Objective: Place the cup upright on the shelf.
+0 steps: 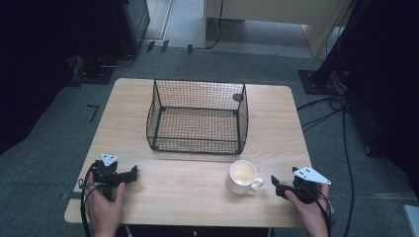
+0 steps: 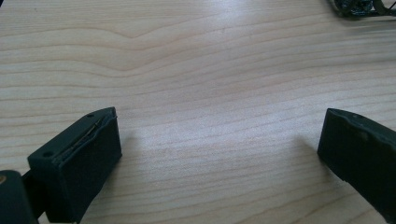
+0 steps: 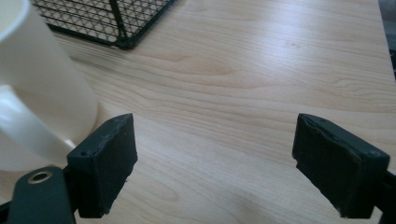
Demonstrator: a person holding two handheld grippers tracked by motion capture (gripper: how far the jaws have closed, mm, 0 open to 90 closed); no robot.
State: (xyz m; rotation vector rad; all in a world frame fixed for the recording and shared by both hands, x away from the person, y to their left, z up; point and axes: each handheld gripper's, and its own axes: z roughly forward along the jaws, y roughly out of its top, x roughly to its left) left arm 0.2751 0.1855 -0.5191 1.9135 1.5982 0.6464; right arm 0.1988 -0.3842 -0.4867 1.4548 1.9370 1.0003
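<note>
A light wooden table (image 1: 197, 192) stood on grey carpet, with dark equipment stands and cables around its edges. Toward twelve o'clock on the tabletop sat a black wire basket (image 1: 197, 117), upright and with nothing inside it. A white mug (image 1: 242, 177) stood just in front of the basket, near its five o'clock corner but apart from it, with its handle pointing toward three o'clock.

The right gripper (image 1: 276, 187) rested at about four o'clock on the table, just beside the mug's handle without touching it. In the right gripper view its jaws stood wide apart with bare wood between them, the mug (image 3: 37, 93) just off the left jaw and a basket corner (image 3: 116, 23) beyond.

The left gripper (image 1: 132, 174) lay at eight o'clock, well apart from the mug, its jaws likewise spread over bare wood and gripping nothing.
</note>
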